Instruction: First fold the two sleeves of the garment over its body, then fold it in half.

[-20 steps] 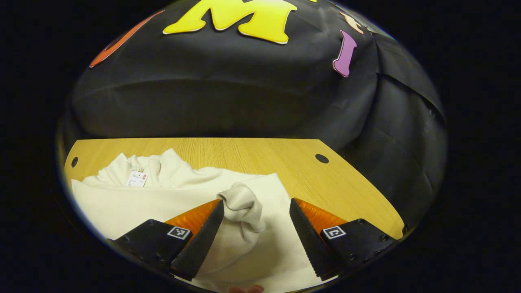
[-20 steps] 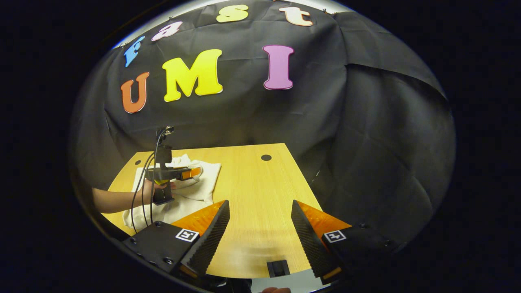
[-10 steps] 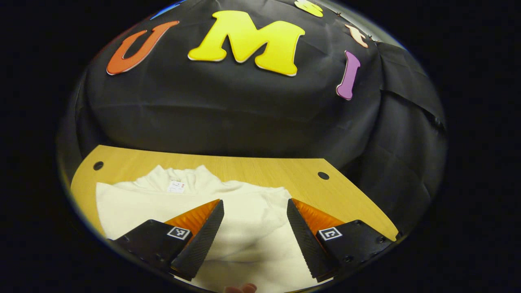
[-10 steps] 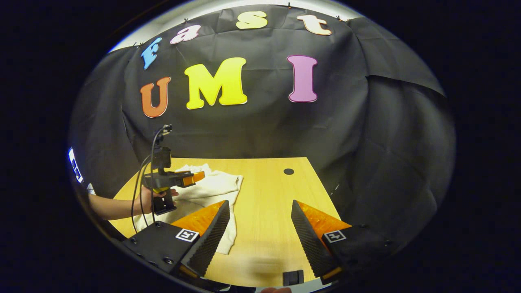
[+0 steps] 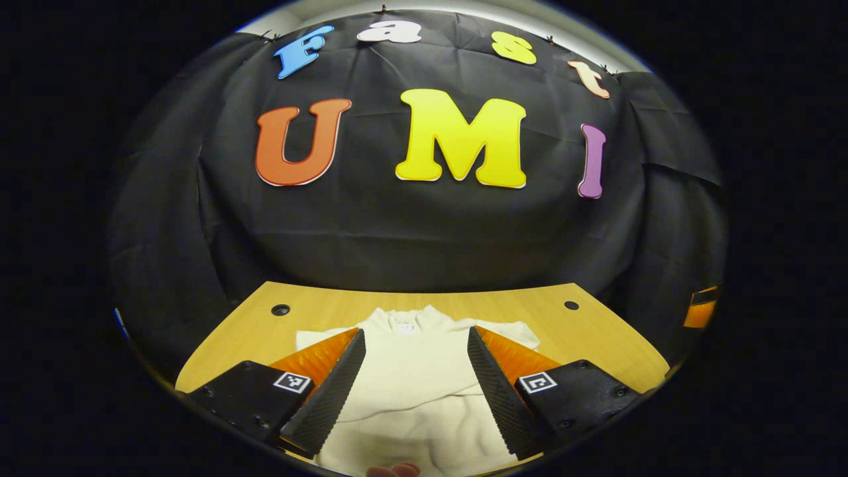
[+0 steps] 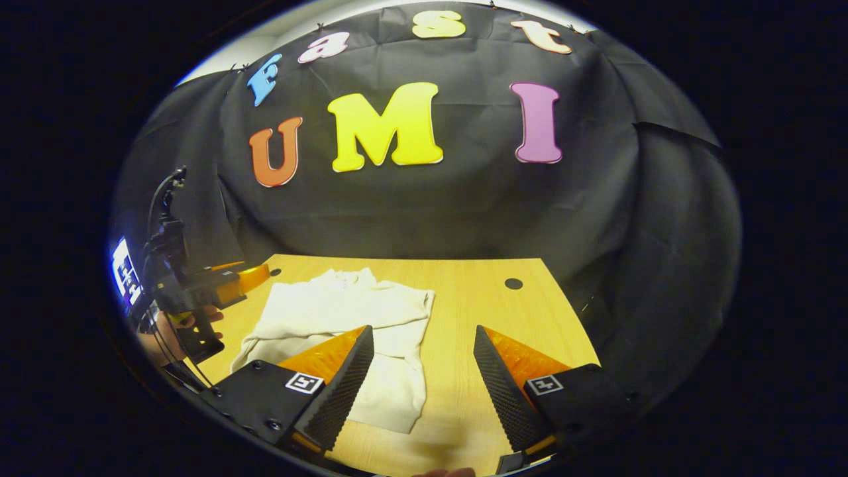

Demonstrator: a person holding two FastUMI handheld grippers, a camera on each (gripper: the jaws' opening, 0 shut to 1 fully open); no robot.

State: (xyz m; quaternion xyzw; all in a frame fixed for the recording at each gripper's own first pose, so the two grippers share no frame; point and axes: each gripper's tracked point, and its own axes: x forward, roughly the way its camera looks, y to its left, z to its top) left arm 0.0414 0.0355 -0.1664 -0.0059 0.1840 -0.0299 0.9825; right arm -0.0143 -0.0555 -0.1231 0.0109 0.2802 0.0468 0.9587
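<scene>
The garment (image 5: pixel 414 371) lies collar-away, long axis running straight ahead between the parted, empty fingers of the left gripper (image 5: pixel 414 387) (right gripper (image 6: pixel 424 391), likewise spread, sits off its side)

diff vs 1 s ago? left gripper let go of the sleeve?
Yes. The left gripper had the sleeve cuff between its open fingers; it has since backed off toward the person, empty, seen at. The sleeve now lies on the garment. The right gripper stayed open, empty, above the table.
</scene>
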